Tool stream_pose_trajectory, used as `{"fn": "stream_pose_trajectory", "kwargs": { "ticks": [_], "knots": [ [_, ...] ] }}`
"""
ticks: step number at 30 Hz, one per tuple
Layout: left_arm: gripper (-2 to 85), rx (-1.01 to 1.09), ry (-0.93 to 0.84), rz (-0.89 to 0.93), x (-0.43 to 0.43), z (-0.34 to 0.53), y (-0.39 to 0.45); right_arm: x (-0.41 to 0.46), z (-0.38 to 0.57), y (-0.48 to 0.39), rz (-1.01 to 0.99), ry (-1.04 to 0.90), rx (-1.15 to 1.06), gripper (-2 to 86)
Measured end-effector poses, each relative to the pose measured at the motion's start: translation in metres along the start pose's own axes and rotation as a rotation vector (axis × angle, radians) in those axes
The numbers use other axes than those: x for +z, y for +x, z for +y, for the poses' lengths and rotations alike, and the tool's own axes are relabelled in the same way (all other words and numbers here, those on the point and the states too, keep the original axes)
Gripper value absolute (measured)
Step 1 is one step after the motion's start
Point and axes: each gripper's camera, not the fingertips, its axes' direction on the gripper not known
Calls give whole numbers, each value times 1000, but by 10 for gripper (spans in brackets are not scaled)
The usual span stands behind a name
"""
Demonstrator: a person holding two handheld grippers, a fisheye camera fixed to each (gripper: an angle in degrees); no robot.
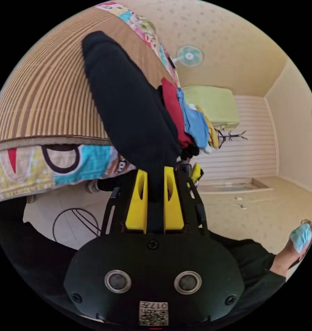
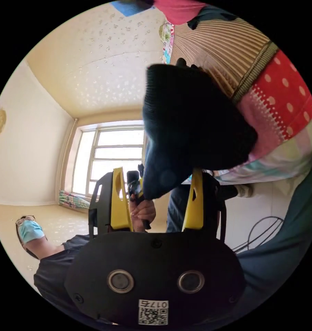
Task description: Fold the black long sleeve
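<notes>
Left claw (image 1: 154, 179): yellow jaws are closed tight on a fold of the black long sleeve (image 1: 128, 103), which is lifted over the edge of the bed (image 1: 42, 103). Right claw (image 2: 156, 186): jaws are spread wide; the garment (image 2: 194, 127) hangs between them, a grip cannot be confirmed.

Left gripper (image 1: 154, 174) tips: buried in the black long sleeve (image 1: 128, 103), grip point unseen
Right gripper (image 2: 156, 176): the garment's dark bulk covers the far jaw's tip, so contact cannot be told
Clothes pile (image 1: 190, 120) on the striped mat (image 1: 42, 96): half hidden behind the sleeve
Person (image 2: 42, 241): body cut off by the gripper housing and the frame's rim
</notes>
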Motion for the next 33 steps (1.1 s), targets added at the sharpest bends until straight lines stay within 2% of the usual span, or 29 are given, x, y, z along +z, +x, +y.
{"fn": "stream_pose_trajectory", "kwargs": {
  "ticks": [2, 4, 7, 11, 15, 19, 21, 24, 26, 28, 31, 33],
  "knots": [
    [67, 107, -38, -39, 6, 19, 33, 6, 2, 4, -103, -50, -3, 175],
    [67, 178, -5, -75, -2, 39, 56, 8, 10, 1, -204, -95, -50, 159],
    [75, 263, 47, -13, -24, 63, 83, 10, 28, -26, -288, -88, -183, 134],
    [95, 399, 159, 71, -61, 83, 122, 2, 9, -105, -279, -22, -414, 112],
    [100, 444, 178, -70, -88, 86, 143, -25, -27, -189, -213, 28, -663, 100],
    [101, 393, 213, -83, -109, 91, 135, -56, -56, -258, 7, 185, -819, 96],
    [101, 319, 230, -108, -117, 97, 124, -71, -70, -256, 78, 273, -729, 97],
    [101, 247, 259, -132, -124, 106, 113, -95, -68, -221, 297, 467, -520, 90],
    [105, 204, 290, -161, -130, 114, 108, -106, -43, -171, 514, 575, -289, 87],
    [107, 151, 312, -202, -135, 119, 102, -101, -7, -135, 623, 621, -197, 74],
    [110, 64, 328, -291, -144, 123, 93, -72, 63, -100, 717, 725, -260, 29],
    [112, 21, 353, -374, -156, 120, 91, -40, 92, -100, 786, 765, -400, 16]
  ]
}}
